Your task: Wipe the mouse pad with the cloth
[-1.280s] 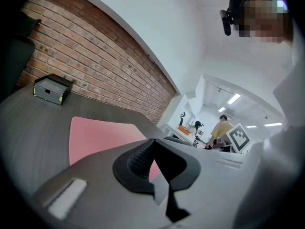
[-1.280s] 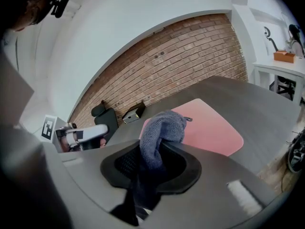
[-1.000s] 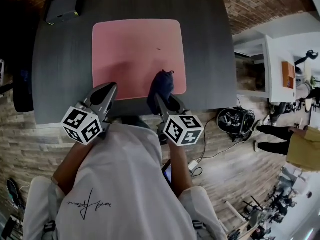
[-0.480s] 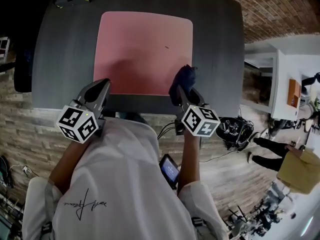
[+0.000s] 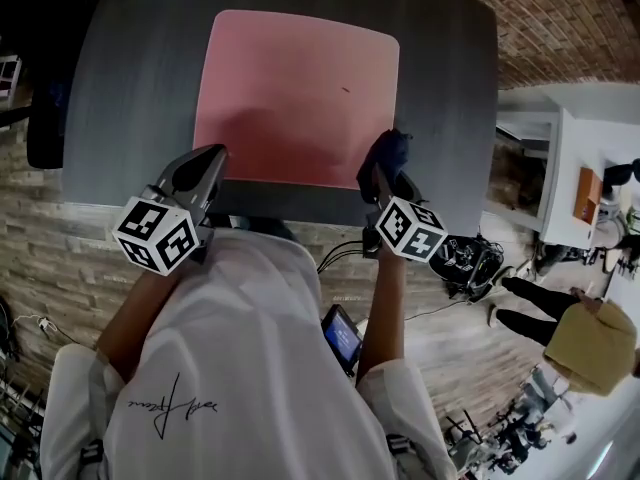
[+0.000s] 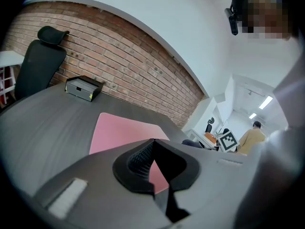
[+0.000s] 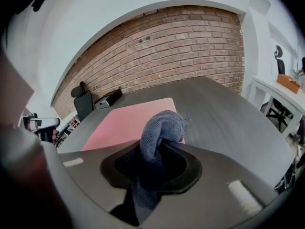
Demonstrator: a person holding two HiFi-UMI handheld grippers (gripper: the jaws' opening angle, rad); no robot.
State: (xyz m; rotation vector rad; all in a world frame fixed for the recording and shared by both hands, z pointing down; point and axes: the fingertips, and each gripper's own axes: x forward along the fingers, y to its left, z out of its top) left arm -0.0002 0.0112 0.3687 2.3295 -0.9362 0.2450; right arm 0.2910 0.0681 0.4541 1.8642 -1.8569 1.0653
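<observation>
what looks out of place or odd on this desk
Only a small dark speck on the pad, toward its far right. Otherwise nothing stands out: the pad lies flat and the cloth is bunched in the right hand-held gripper.

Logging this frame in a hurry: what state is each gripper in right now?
Left gripper: closed, holding nothing.
Right gripper: closed on the cloth.
</observation>
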